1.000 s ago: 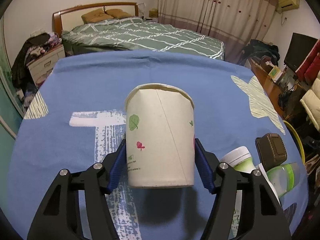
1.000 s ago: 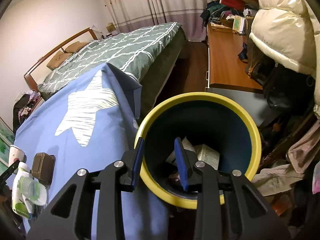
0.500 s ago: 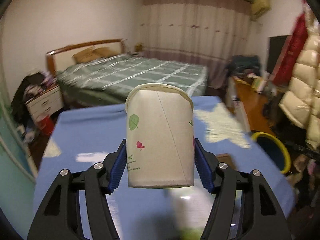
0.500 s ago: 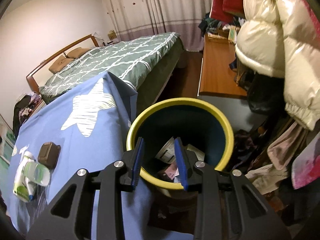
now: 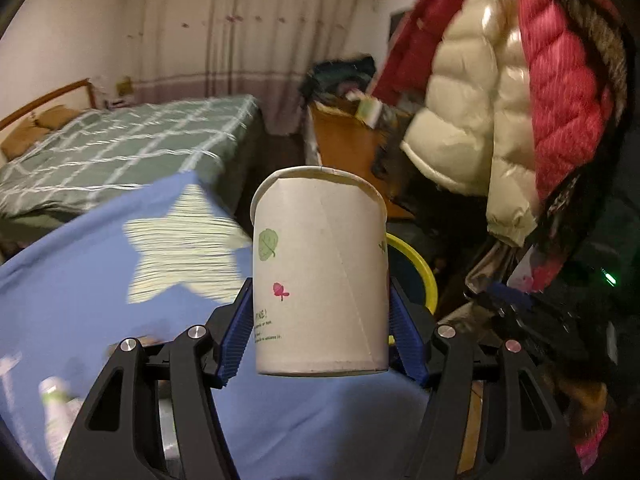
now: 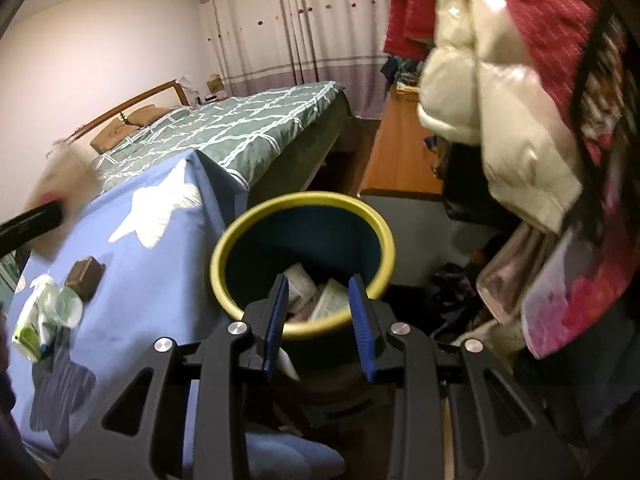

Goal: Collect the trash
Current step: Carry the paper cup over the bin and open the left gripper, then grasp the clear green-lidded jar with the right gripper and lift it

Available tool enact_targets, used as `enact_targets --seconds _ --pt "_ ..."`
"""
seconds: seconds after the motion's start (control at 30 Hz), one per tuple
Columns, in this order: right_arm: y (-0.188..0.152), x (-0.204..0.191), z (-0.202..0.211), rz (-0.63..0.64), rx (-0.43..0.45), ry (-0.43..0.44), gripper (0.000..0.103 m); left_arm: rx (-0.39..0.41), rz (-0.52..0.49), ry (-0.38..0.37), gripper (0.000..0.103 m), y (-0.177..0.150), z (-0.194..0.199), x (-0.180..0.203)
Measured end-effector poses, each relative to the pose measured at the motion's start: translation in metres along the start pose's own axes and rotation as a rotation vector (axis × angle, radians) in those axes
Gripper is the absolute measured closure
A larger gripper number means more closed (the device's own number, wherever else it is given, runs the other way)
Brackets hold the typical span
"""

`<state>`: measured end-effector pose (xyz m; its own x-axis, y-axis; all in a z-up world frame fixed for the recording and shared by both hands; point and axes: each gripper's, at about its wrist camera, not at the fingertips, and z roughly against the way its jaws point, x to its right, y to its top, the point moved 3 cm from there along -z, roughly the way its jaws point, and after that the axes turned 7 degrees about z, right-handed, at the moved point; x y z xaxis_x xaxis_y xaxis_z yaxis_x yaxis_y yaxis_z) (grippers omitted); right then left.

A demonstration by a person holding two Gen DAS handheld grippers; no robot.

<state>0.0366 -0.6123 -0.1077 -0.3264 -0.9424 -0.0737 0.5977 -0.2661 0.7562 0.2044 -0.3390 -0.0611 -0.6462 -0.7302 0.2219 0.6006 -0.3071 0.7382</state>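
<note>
**Cup carried toward the bin**

We held the paper cup [image 5: 320,276] clamped in the left tongs [image 5: 320,336], the blue pads pressing on its lower sides, so that it stood upright with the mouth up and was lifted clear of the bench [image 5: 80,292] with the blue cover. The yellow-rimmed bin [image 6: 304,256] stood to the right of the bench, at its far corner, already with papers inside. In the left view it showed just behind the cup. We judged the cup was on its way there.

The right tongs [image 6: 320,316] were apart, with nothing between them, and hung over the near rim of the bin. A crushed bottle [image 6: 48,316] and a brown box [image 6: 84,276] lay on the bench, not yet collected.
</note>
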Motion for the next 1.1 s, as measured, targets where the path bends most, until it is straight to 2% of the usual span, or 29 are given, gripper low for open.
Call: enact_targets --seconds 0.1,0.2,0.43,0.47,0.5,0.53,0.63,0.73,0.87,0.93,1.1 --pt "-0.01 0.017 0.006 -0.032 0.008 -0.01 0.073 -0.074 0.009 -0.035 0.04 0.006 -0.049 0.024" --pt "-0.013 0.033 0.009 -0.065 0.019 -0.009 0.071 -0.106 -0.017 -0.009 0.04 0.011 -0.092 0.048" --pt "-0.019 0.046 0.006 -0.105 0.024 0.006 0.068 -0.172 -0.027 0.008 0.037 0.013 -0.157 0.074" --pt "-0.02 0.047 0.007 -0.107 0.024 0.008 0.068 -0.181 -0.026 0.02 0.034 0.013 -0.162 0.074" --pt "-0.02 0.047 0.007 -0.11 0.025 0.01 0.068 -0.183 -0.02 0.032 0.022 0.013 -0.165 0.073" --pt "-0.02 0.046 0.008 -0.111 0.026 0.01 0.068 -0.176 -0.012 0.038 0.016 0.013 -0.164 0.073" --pt "-0.02 0.045 0.009 -0.111 0.029 0.012 0.067 -0.126 0.023 0.04 0.008 0.02 -0.142 0.064" --pt "-0.02 0.042 0.007 -0.107 0.024 0.014 0.067 -0.078 0.051 0.03 0.007 0.027 -0.109 0.051" --pt "-0.018 0.029 0.005 -0.089 0.017 0.028 0.067 0.037 0.069 0.029 0.005 0.034 -0.041 0.023" --pt "-0.017 0.021 0.005 -0.074 0.014 0.036 0.067 0.091 0.077 0.051 0.005 0.035 -0.008 0.005" --pt "-0.011 -0.007 0.0 -0.019 0.001 0.072 0.065 0.21 0.122 0.173 0.005 0.021 0.077 -0.064"
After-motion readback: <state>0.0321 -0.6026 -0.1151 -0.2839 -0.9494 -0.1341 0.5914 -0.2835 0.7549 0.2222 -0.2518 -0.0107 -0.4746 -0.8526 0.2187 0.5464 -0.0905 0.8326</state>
